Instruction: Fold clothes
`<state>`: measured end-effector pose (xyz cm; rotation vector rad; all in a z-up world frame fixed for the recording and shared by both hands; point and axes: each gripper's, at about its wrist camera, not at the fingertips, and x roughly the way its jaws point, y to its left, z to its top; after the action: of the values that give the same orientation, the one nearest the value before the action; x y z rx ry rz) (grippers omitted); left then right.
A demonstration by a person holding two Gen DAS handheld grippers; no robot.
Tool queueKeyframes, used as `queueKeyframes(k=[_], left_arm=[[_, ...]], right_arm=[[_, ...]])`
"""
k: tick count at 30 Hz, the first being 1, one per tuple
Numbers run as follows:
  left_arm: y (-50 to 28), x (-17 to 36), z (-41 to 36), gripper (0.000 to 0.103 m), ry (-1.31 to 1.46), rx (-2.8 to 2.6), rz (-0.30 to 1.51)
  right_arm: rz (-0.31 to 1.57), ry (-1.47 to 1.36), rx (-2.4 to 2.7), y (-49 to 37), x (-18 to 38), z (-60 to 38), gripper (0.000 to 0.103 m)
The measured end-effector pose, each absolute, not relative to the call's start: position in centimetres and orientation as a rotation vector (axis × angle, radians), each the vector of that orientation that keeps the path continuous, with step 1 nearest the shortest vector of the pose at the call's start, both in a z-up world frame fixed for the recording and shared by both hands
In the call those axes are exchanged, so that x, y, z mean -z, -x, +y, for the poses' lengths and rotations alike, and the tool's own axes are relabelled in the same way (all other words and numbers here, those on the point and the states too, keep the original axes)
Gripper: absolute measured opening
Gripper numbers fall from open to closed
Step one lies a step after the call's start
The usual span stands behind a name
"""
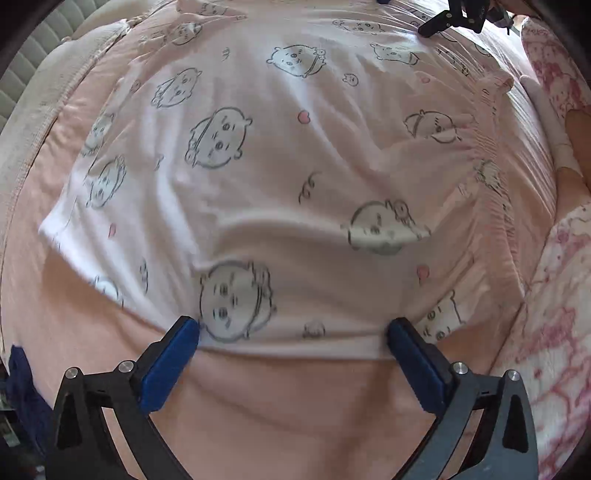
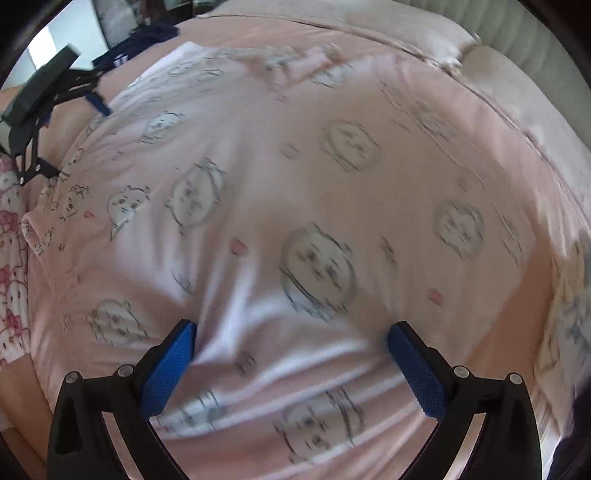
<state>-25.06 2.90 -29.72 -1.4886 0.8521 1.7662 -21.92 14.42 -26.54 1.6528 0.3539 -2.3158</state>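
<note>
A pale pink garment [image 1: 280,177] printed with grey cartoon animals lies spread on a pink bedsheet [image 1: 295,413]. My left gripper [image 1: 293,332] is open, and its blue fingertips [image 1: 184,343] sit at the garment's near hem, which runs between them. My right gripper [image 1: 454,18] shows at the garment's far edge in the left wrist view. In the right wrist view the same garment [image 2: 317,206] is motion-blurred. My right gripper [image 2: 291,336] is open just above a wrinkled fold of it. The left gripper [image 2: 48,107] shows at the upper left, by the garment's edge.
A beige quilt [image 1: 40,122] and a padded headboard [image 2: 535,29] border the sheet. A pink-and-white printed blanket [image 1: 554,332] lies along one side. Dark blue cloth [image 1: 22,387] sits at the bed's edge.
</note>
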Motion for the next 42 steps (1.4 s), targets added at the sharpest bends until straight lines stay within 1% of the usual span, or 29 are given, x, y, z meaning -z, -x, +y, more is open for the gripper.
queueKeyframes(k=[1, 2, 4, 6, 8, 10, 12, 15, 18, 20, 22, 23, 26, 27, 28, 29, 30, 32, 33, 35, 37, 40, 42], left_arm=[[24.8, 29.1, 2.6, 0.103, 1.474, -1.790, 0.828], [24.9, 28.4, 2.6, 0.103, 1.431, -1.835, 0.792], [25.7, 27.2, 3.4, 0.103, 1.350, -1.908, 0.684], [26.6, 27.1, 4.8, 0.103, 1.309, -1.922, 0.613], [27.0, 28.2, 6.3, 0.103, 1.302, -1.896, 0.611], [27.1, 29.8, 7.0, 0.103, 1.319, -1.869, 0.648], [26.4, 30.1, 6.3, 0.103, 1.263, -1.886, 0.644], [25.3, 30.1, 4.1, 0.103, 1.265, -1.911, 0.643], [24.0, 30.2, 3.2, 0.103, 1.300, -1.890, 0.728], [24.0, 29.5, 3.4, 0.103, 1.334, -1.897, 0.716], [23.9, 28.3, 4.2, 0.103, 1.283, -1.915, 0.696], [23.8, 27.9, 4.9, 0.103, 1.237, -1.913, 0.698], [23.5, 29.1, 8.6, 0.103, 1.229, -1.878, 0.751], [23.4, 29.6, 10.0, 0.103, 1.234, -1.865, 0.771], [23.4, 29.8, 10.4, 0.103, 1.232, -1.864, 0.753], [23.3, 29.7, 9.6, 0.103, 1.234, -1.875, 0.710], [22.9, 29.8, 8.6, 0.103, 1.247, -1.875, 0.721], [20.8, 29.9, 6.8, 0.103, 1.237, -1.853, 0.813], [20.2, 29.8, 5.8, 0.103, 1.265, -1.855, 0.806], [20.4, 29.4, 4.2, 0.103, 1.363, -1.886, 0.728], [20.9, 28.1, 3.7, 0.103, 1.340, -1.933, 0.691], [23.2, 26.2, 5.1, 0.103, 1.252, -2.019, 0.519], [24.9, 27.1, 7.8, 0.103, 1.246, -1.997, 0.516]], right_arm=[[0.326, -1.684, 2.344, 21.4, 26.2, 15.8, 0.103], [0.336, -1.667, 2.366, 21.4, 25.6, 15.6, 0.103], [0.316, -1.477, 2.377, 22.1, 23.3, 12.7, 0.103], [0.369, -1.327, 2.286, 23.6, 22.8, 7.1, 0.103], [0.418, -1.183, 2.190, 25.2, 22.3, 1.5, 0.103], [0.521, -1.192, 2.099, 26.3, 25.0, -1.9, 0.103], [0.619, -1.198, 2.007, 27.4, 27.6, -5.3, 0.103], [0.606, -1.154, 2.012, 26.9, 28.3, -4.0, 0.103], [0.601, -1.172, 2.033, 25.8, 28.3, -1.2, 0.103], [0.587, -1.200, 2.053, 25.2, 28.2, 0.8, 0.103], [0.594, -1.246, 2.083, 24.0, 27.3, 3.1, 0.103], [0.572, -1.277, 2.101, 23.6, 26.6, 3.9, 0.103], [0.374, -1.250, 2.210, 25.2, 25.2, 2.4, 0.103], [0.306, -1.234, 2.222, 26.0, 24.9, 1.0, 0.103], [0.289, -1.229, 2.218, 26.8, 25.0, -0.8, 0.103], [0.351, -1.240, 2.183, 27.8, 25.8, -3.0, 0.103], [0.488, -1.262, 2.142, 28.2, 26.9, -5.1, 0.103], [0.658, -1.223, 2.104, 27.5, 28.2, -5.7, 0.103], [0.606, -1.241, 2.130, 27.5, 28.1, -4.1, 0.103], [0.502, -1.275, 2.178, 27.3, 28.1, -0.9, 0.103], [0.482, -1.296, 2.202, 25.8, 27.6, 1.3, 0.103], [0.498, -1.290, 2.236, 23.6, 26.5, 2.6, 0.103], [0.489, -1.277, 2.266, 23.1, 26.1, 2.3, 0.103]])
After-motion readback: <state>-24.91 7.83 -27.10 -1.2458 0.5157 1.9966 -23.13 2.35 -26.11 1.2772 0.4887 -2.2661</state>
